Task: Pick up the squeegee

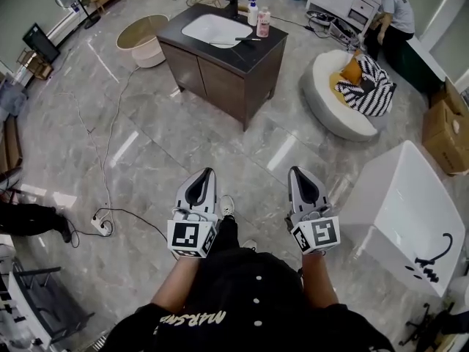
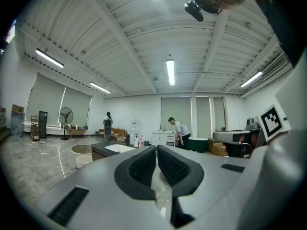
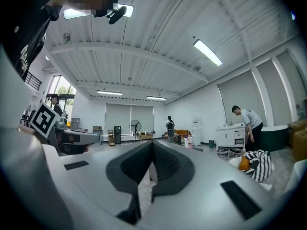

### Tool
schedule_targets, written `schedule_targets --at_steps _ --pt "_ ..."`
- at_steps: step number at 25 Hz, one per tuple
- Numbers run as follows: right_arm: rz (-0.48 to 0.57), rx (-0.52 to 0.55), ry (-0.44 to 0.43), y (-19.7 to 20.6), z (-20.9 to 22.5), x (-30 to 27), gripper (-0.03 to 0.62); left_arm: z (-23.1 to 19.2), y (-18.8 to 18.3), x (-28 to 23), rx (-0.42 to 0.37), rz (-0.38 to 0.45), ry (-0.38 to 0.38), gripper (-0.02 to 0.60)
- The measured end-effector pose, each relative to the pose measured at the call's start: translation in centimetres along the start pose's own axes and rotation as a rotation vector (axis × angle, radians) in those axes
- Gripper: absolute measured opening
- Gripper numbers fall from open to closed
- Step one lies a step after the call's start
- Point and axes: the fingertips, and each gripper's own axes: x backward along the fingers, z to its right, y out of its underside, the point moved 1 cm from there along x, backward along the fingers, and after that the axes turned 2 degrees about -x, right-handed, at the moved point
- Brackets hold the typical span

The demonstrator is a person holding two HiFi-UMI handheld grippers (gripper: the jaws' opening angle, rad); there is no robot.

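Lying on the dark counter (image 1: 253, 56) at the right edge of its white sink (image 1: 212, 29), the squeegee (image 1: 238, 42) shows as a thin, dark-handled strip, well apart from both grippers. Both forearms reach forward side by side, level, above the grey floor (image 1: 183, 145). The left gripper (image 1: 209, 171) and right gripper (image 1: 295, 170) are each clenched on nothing. Each bears a square-marker cube (image 1: 192, 238). White lettering (image 1: 194, 318) on the black shirt is upside down and cannot be read.

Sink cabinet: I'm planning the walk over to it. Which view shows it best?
The head view: the whole sink cabinet shows from above, countertop and two sides. The left gripper view catches only its top, low and far off; the right gripper view shows barely a sliver of it.
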Motion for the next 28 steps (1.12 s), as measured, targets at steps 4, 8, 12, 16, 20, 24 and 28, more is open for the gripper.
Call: schedule_targets --at_steps 4,8,12,16,20,24,28 --pt "0.008 0.007 0.012 -0.6 1.8 -3.3 -0.005 -1.4 -0.6 -3.7 0.003 0.010 0.012 0.021" --pt "0.013 0.022 0.012 -1.2 3.1 -7.3 -0.005 -3.4 -1.6 -7.3 0.000 0.022 0.019 0.021" --pt "0.018 0.027 0.016 -1.6 3.9 -10.7 -0.005 -5.5 -2.4 -10.2 0.003 0.029 0.022 0.021" --pt "0.012 0.029 0.030 -1.9 4.7 -13.7 -0.005 -7.5 -2.9 -12.6 0.008 0.031 0.027 0.021" --pt "0.010 0.037 0.042 -1.9 4.9 -16.8 -0.005 -9.8 -3.2 -14.9 0.008 0.033 0.040 0.021" --pt "0.011 0.044 0.057 -1.8 5.2 -20.2 -0.005 -12.1 -3.3 -17.4 0.004 0.029 0.055 0.021" --pt "0.005 0.047 0.070 -1.4 5.3 -22.7 -0.005 -14.0 -3.3 -19.3 0.001 0.022 0.079 0.021"
